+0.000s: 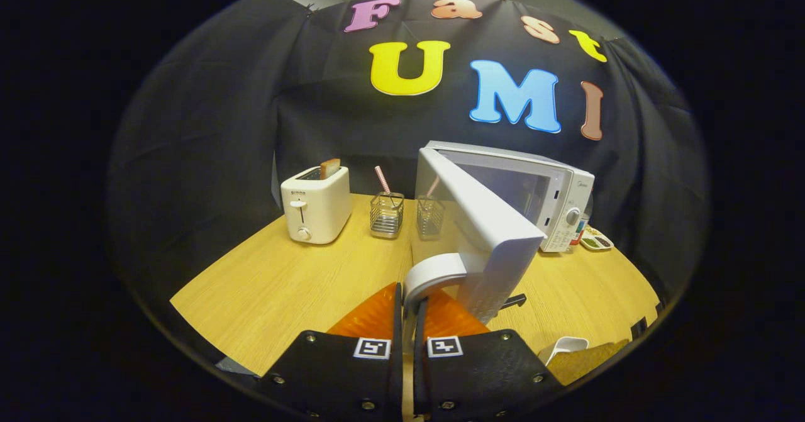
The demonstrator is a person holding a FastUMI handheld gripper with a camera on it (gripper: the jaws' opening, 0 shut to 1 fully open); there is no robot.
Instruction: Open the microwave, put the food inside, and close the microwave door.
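Your fingers (410, 321) are pinched nearly together on the handle (434, 272) of the microwave (541, 189) door (487, 246), which stands swung well open over the desk (295, 283), so opening looks done, while loading the food, which I cannot pick out, and shutting remain.

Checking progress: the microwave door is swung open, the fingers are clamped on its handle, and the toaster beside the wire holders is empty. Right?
Not quite: the toaster has a slice of toast in its slot, per the gripper view. The rest holds: the door is open, and the fingers grip its handle.
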